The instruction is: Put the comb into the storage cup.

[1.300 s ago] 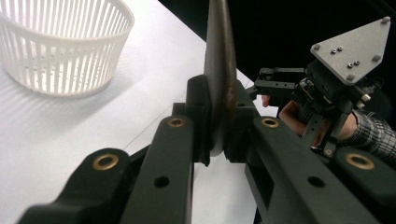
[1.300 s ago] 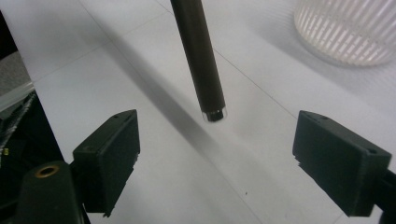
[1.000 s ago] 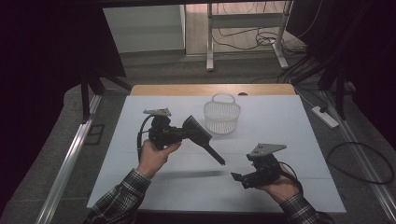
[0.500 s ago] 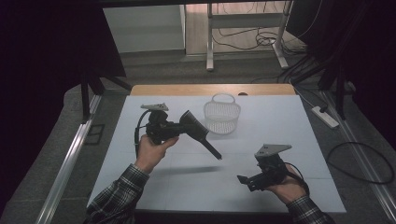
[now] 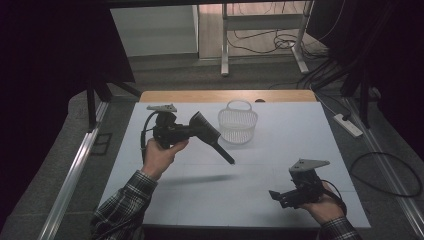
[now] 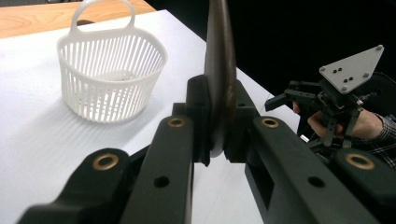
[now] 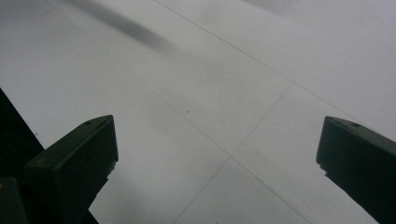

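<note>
Overhead, left tongs (image 5: 197, 131) clamp a black brush (image 5: 210, 136) (beside the basket (image 5: 238, 125)).

Brush: the black plastic hand brush (image 5: 207, 134) looks matt along its handle; in the left gripper view its thin edge (image 6: 219, 79) shows a dull grey sheen with a rougher, brownish scuffed strip.
Left tongs: the black left tongs (image 6: 215, 140) are matt moulded plastic set with small brass-coloured metal eyelets.
Basket: the white slatted plastic basket (image 5: 238, 125) near the bench's far edge is smooth and faintly glossy.
Bench: the white bench (image 5: 280, 150) has a smooth, matt sheet surface crossed by fine seams; a bare wooden strip (image 5: 200, 96) runs along its far edge.
Right tongs: the black right tongs (image 5: 280, 196) are matt plastic, topped by a grey metal-looking plate.
Sleeves: checked woven cloth sleeves (image 5: 120, 210), soft and matt.
</note>
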{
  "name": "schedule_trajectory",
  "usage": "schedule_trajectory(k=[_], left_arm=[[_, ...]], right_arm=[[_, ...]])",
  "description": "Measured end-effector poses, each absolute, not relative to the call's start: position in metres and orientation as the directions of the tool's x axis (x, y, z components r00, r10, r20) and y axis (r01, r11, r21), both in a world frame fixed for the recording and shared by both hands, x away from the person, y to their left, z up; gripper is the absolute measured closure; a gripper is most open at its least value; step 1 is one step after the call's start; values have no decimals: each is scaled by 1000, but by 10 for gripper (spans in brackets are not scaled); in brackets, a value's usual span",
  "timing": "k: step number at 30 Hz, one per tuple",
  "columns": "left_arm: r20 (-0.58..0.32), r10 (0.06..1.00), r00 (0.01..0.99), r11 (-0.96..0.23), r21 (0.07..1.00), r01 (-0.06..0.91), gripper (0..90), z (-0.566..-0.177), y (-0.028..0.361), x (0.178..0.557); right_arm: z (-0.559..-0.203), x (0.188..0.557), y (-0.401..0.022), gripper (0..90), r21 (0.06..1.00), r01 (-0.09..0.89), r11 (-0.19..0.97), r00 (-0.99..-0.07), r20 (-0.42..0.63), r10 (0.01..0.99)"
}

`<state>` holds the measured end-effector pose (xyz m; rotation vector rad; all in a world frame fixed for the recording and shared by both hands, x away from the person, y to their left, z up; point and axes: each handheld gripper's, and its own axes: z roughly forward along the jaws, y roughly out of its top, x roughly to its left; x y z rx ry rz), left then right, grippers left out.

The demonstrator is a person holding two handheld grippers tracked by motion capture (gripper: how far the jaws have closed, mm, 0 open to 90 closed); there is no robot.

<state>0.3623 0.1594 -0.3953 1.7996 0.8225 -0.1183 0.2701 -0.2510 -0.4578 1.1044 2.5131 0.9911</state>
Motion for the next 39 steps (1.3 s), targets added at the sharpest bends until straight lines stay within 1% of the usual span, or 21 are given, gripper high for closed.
schedule_trajectory(k=[11,17,24,39], left_arm=[[-469,477,743,-147,791,594,829,-391,164,371],[-472,483,737,-134,792,595,830,-386,166,376],[-471,495,730,-120,795,595,830,-379,169,384],[-491,524,696,-62,793,606,830,-372,172,408]], right_arm=[[-460,257,-273,0,654,596,467,-649,50,759],[-457,249,-283,0,661,617,427,-614,65,787],[-455,243,-288,0,657,634,408,-593,74,802],[-455,242,-290,0,652,642,404,-587,78,806]])
